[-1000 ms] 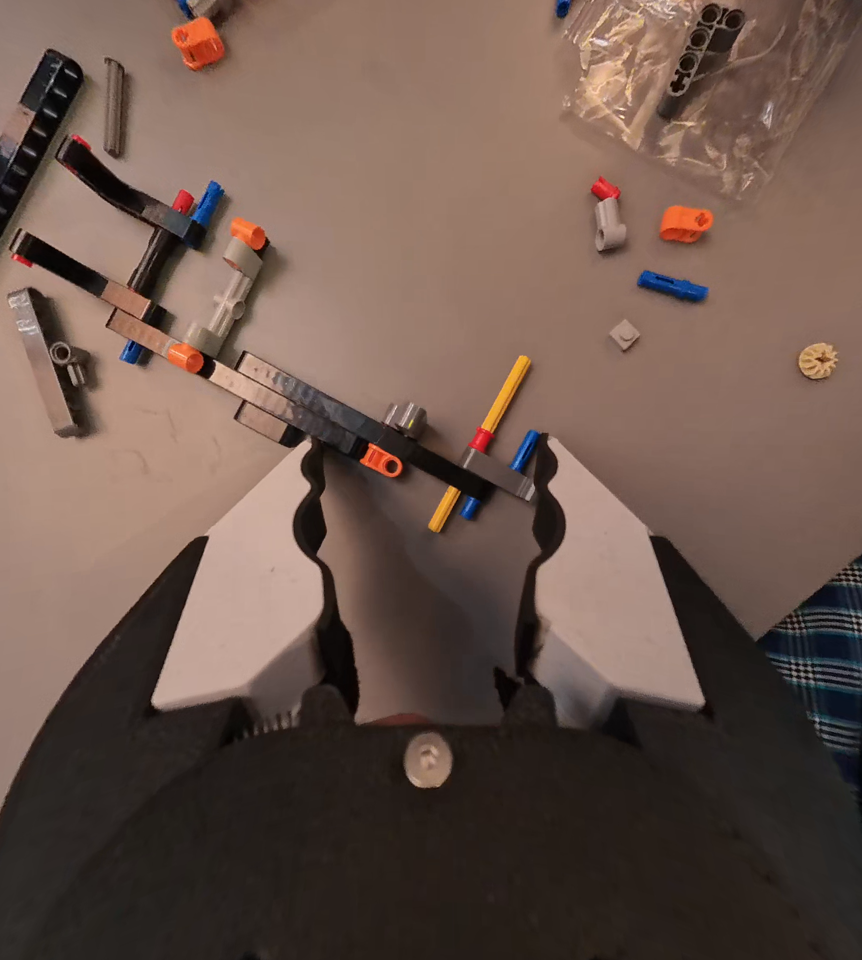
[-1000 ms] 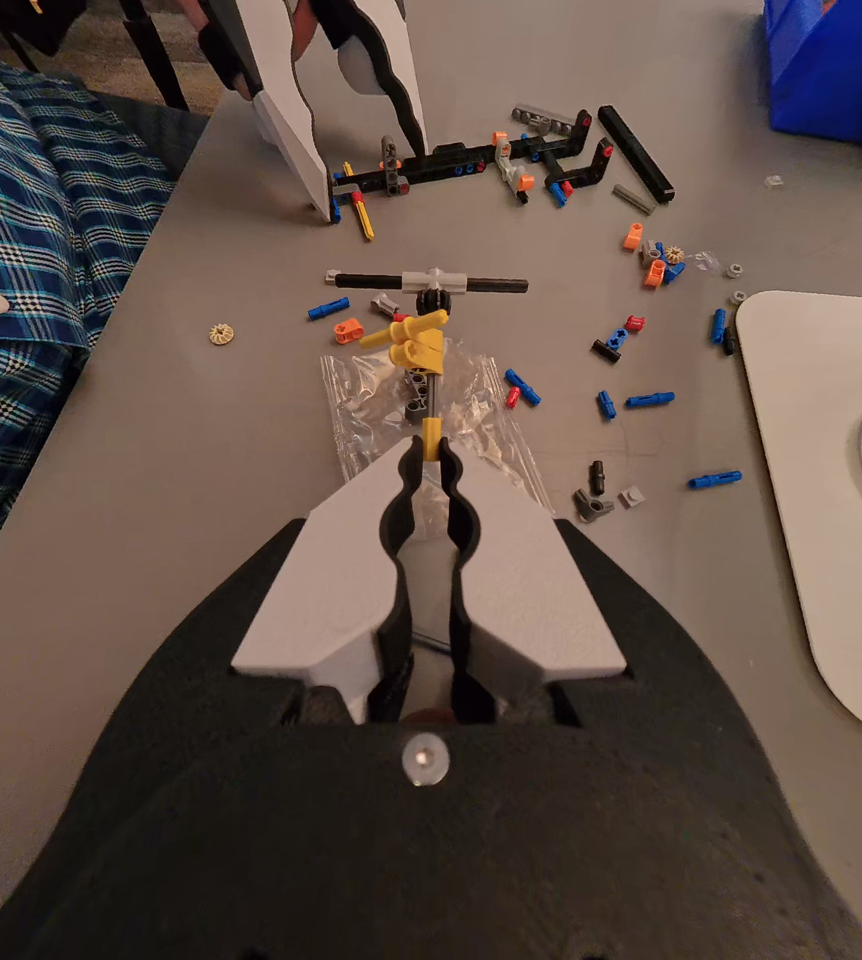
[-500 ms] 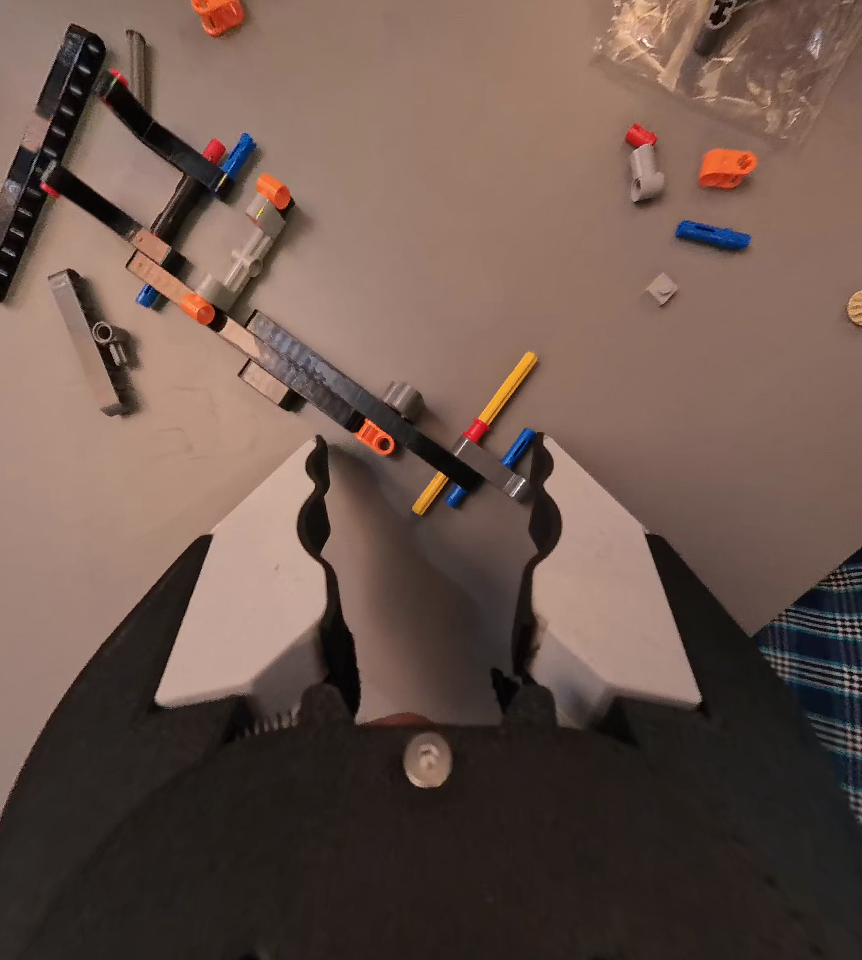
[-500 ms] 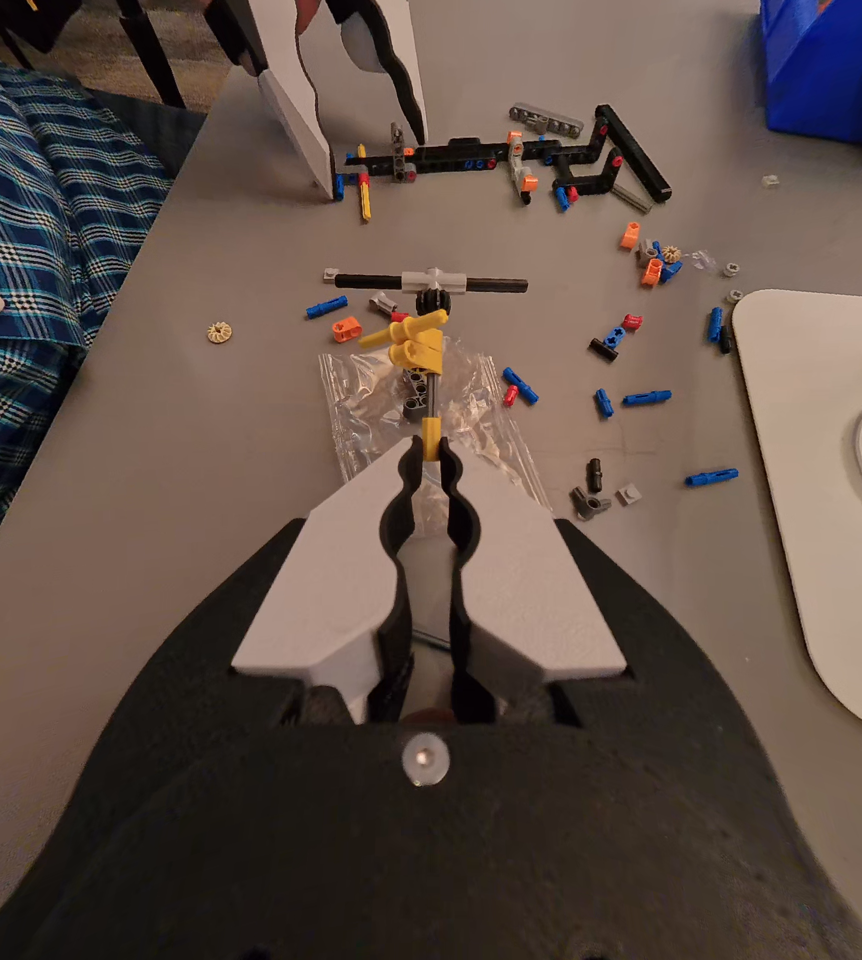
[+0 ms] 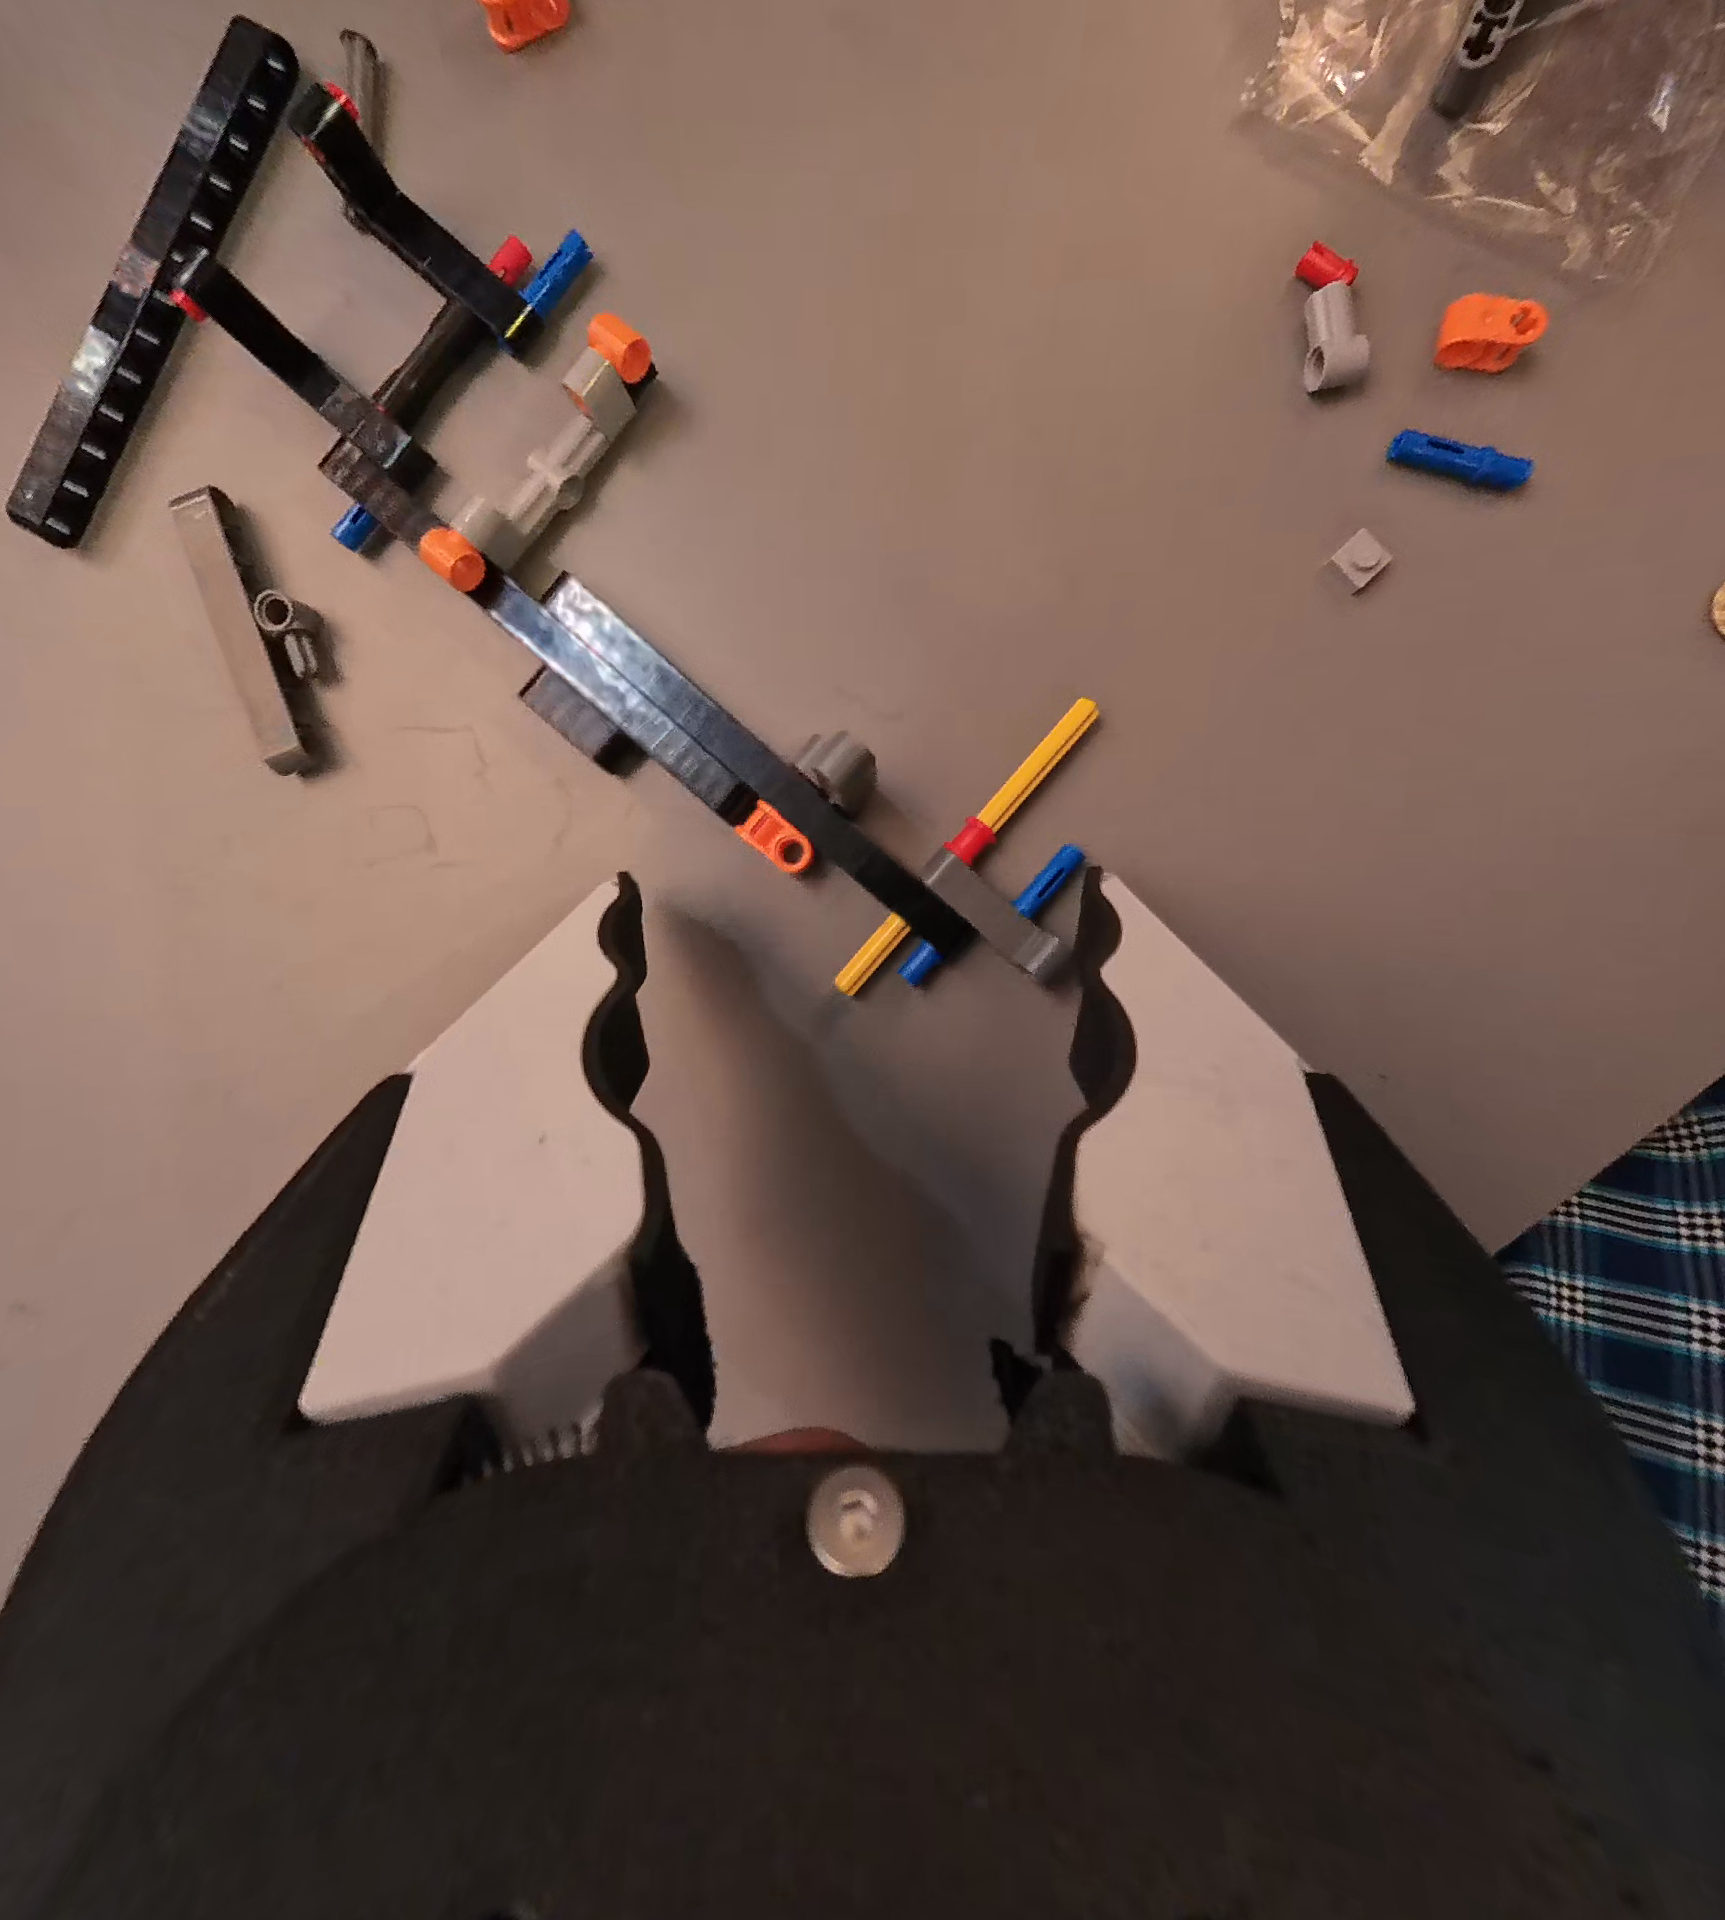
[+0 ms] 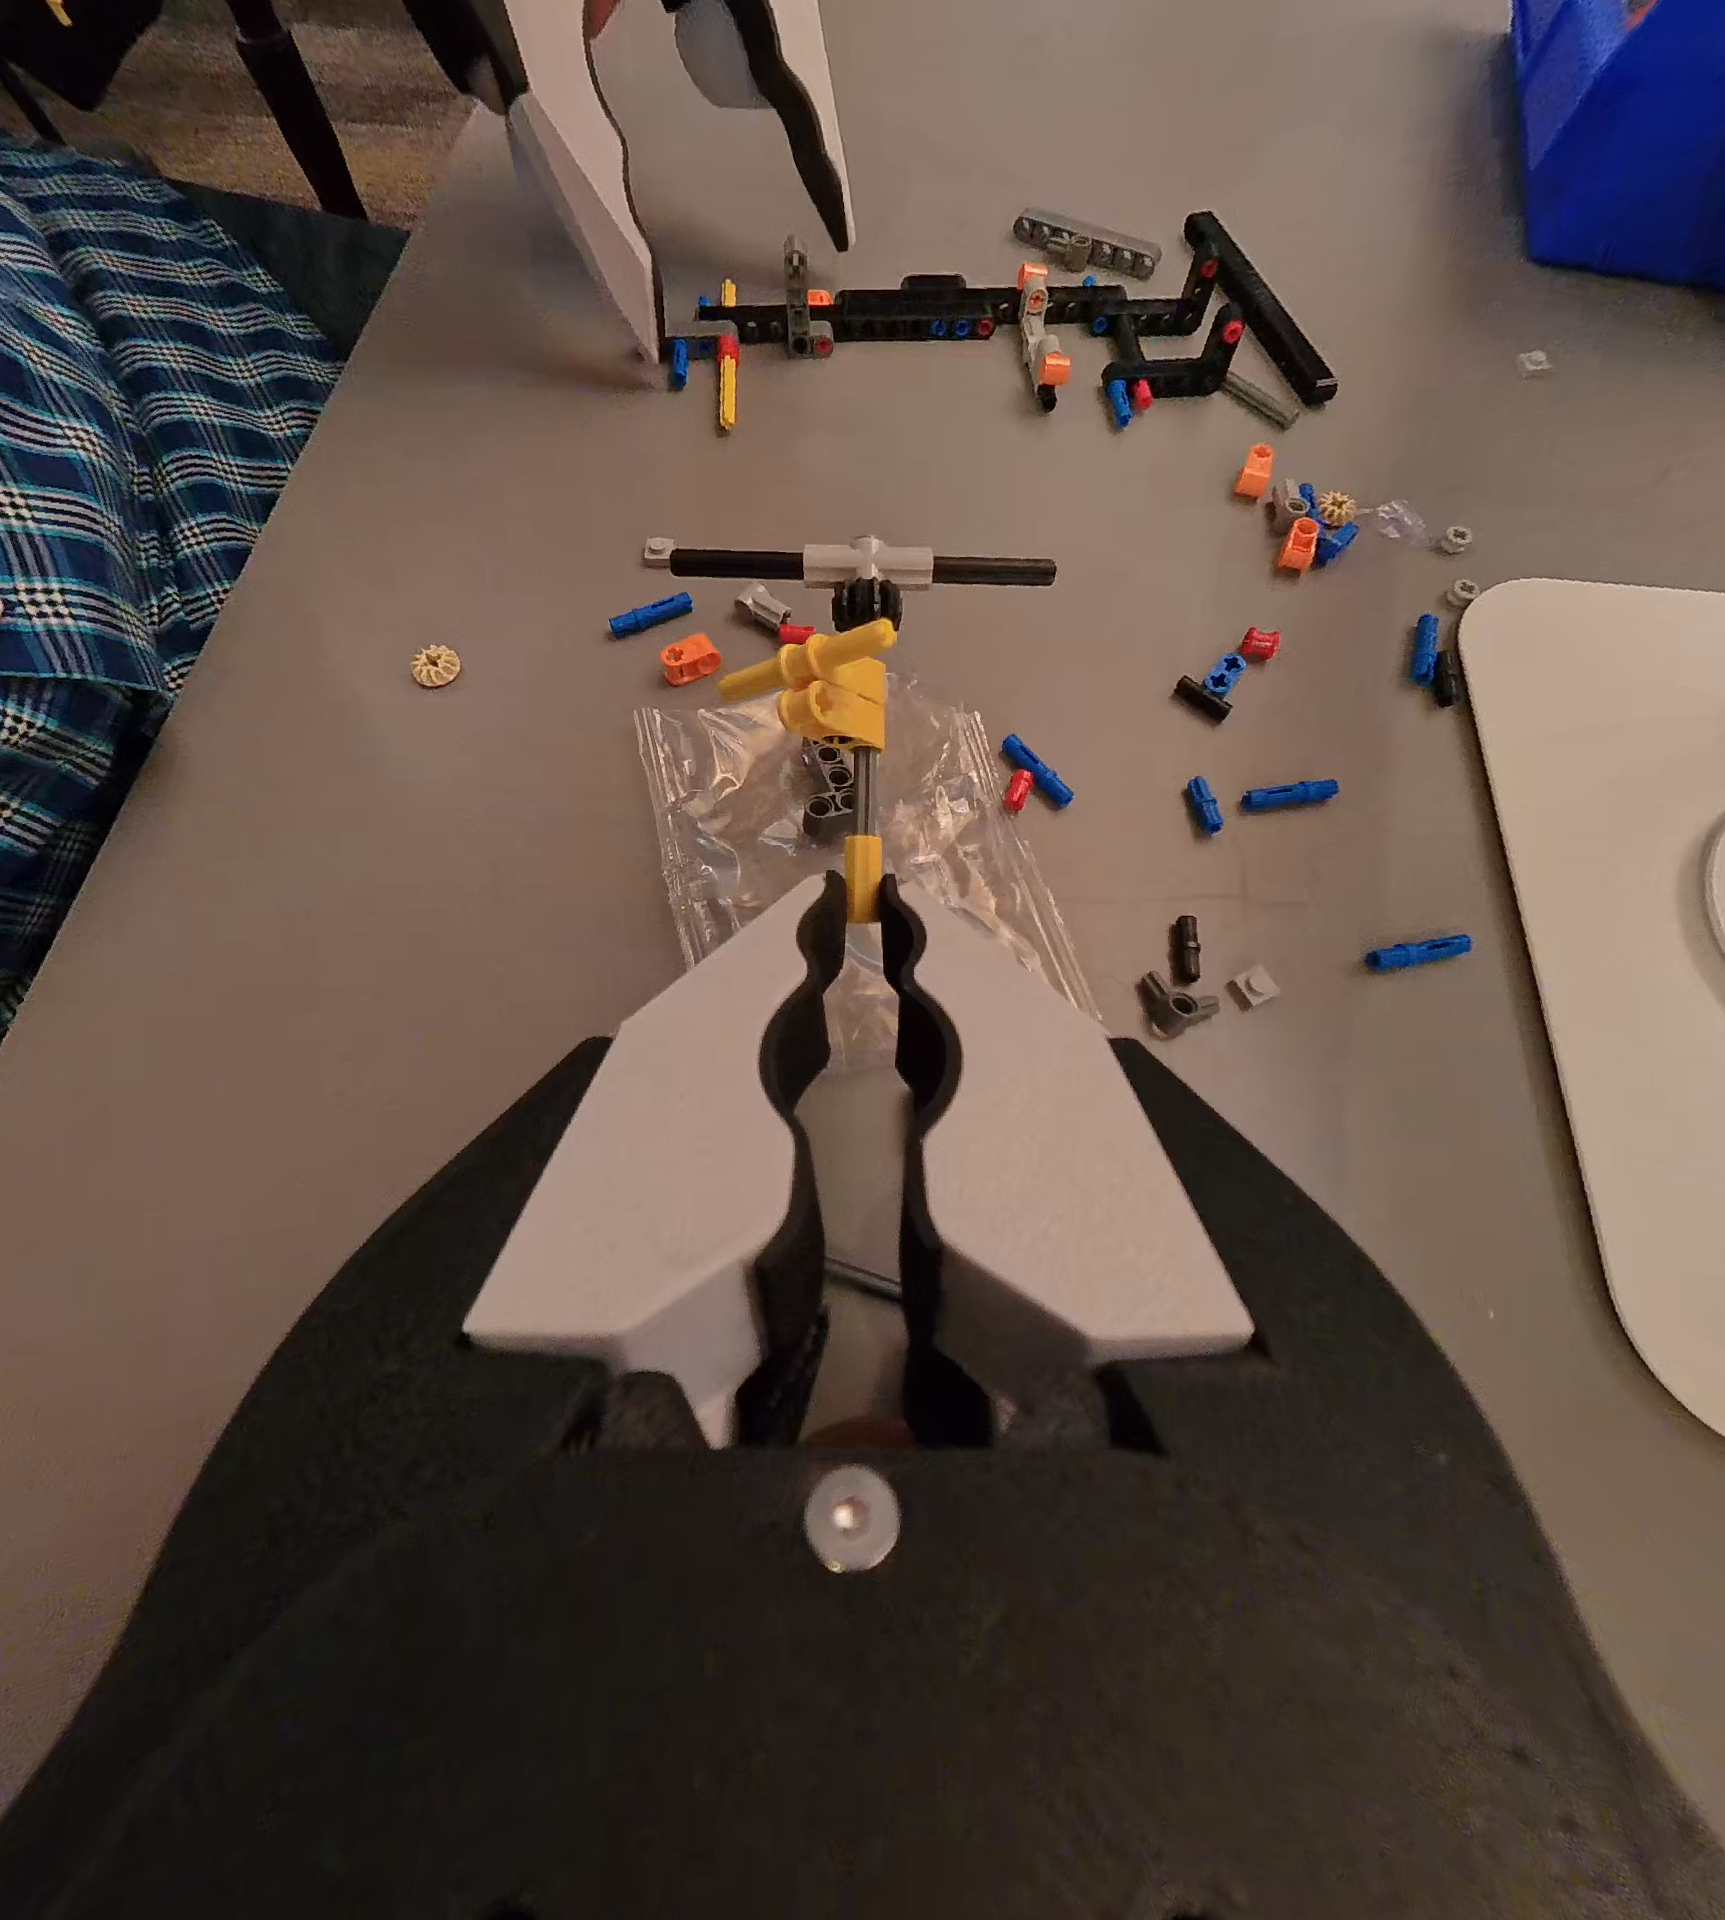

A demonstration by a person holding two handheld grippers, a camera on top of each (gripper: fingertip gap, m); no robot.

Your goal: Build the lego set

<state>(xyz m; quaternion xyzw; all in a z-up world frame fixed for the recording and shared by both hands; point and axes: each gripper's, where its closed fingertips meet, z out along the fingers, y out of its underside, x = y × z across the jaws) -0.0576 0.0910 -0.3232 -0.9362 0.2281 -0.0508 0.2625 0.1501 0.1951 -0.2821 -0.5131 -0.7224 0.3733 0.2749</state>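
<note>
Pinching a yellow rod piece, right tongs were pressed together; left tongs spread beside black frame; no writing legible.

Glossy black plastic beams, crinkly clear bag

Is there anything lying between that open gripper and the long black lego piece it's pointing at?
Nothing visible. The left gripper is open with its fingertips right at the near end of the black lego assembly, only bare table between them.
</note>
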